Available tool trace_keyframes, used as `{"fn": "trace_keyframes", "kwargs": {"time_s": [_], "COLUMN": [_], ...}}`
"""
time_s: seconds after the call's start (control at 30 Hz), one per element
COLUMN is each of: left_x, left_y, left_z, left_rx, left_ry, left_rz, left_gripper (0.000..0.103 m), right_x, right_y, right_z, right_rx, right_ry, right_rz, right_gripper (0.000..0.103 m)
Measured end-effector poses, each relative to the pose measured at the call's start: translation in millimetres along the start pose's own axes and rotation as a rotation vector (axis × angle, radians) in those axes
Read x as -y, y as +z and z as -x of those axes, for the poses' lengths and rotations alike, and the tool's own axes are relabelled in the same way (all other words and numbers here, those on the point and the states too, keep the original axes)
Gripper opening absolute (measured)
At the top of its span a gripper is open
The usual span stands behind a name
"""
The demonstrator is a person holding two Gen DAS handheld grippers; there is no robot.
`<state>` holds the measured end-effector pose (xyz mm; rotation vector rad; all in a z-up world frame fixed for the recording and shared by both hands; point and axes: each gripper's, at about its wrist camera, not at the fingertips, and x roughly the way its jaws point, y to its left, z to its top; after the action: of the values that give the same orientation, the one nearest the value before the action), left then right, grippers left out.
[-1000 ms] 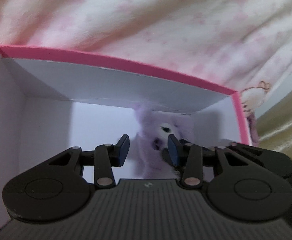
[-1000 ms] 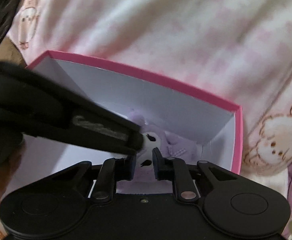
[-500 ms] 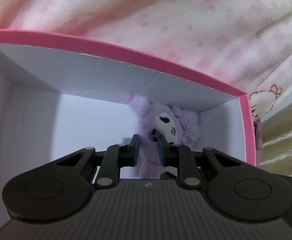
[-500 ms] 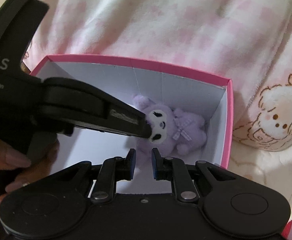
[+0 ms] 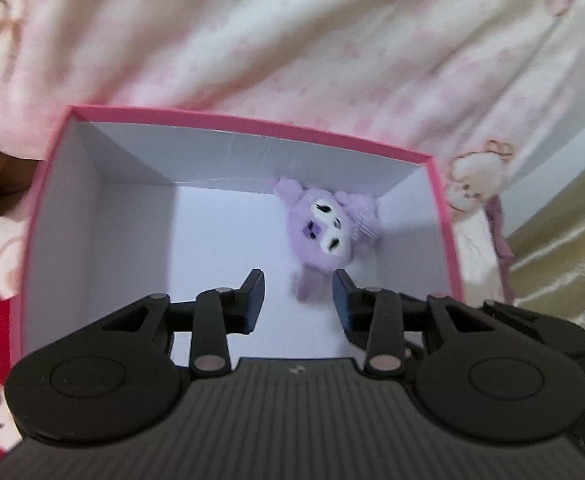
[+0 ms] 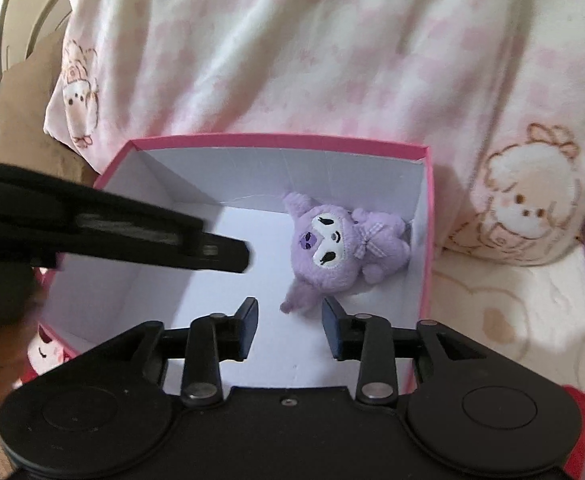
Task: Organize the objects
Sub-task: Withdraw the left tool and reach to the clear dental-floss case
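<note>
Left gripper [image 5: 295,300]: my jaws are opening, nothing between the pads; half a second ago they were together at the toy's head.
Right gripper [image 6: 289,325]: jaws opening too, empty.
Purple plush [image 6: 334,250]: released, lying in the far right corner of the pink box [image 6: 276,141].
Meaning: this item looks stowed.
Right view only: the plush's checked bow, and my left gripper crossing the frame's left.
Blanket [image 5: 332,40]: beyond the box.

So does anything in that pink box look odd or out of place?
Nothing looks damaged or spilled. The purple plush toy lies alone, tipped on its side, in the far right corner of the pink box, its head toward the grippers. Both grippers, left and right, are opening, with nothing between their jaws.
</note>
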<state>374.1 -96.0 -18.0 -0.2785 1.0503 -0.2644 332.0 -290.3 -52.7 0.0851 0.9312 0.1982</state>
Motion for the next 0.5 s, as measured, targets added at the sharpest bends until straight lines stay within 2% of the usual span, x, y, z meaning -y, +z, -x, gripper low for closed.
{"fn": "trace_keyframes", "kwargs": {"time_s": [0.17,0.23,0.37,0.5], "left_x": [4.2,5.3,3.3,-0.6], "left_y": [-21.6,-28.0,-41.8,-61.0], "left_z": [49.8,63.9,92.9,134.9], "left_rx": [-0.01,-0.026,-0.025,-0.02], "left_ry": [0.11,0.108,0.109,0.125], "left_rz": [-0.084,-0.092,-0.121,-0.171], "left_gripper": [0.042,0.043,0.052,0.053], "right_x": [-14.8,-23.6,-36.7,-56.6], "right_y": [0.8,-3.1,-10.7,-23.7], "right_z": [51.7,72.2,110.0,142.8], "right_rx": [-0.007,-0.012,-0.022,-0.025], "right_ry": [0.044,0.064,0.084,0.116], "right_rz": [-0.049,-0.038,-0.025,0.018], "right_gripper": [0.046,0.047,0.051,0.055]}}
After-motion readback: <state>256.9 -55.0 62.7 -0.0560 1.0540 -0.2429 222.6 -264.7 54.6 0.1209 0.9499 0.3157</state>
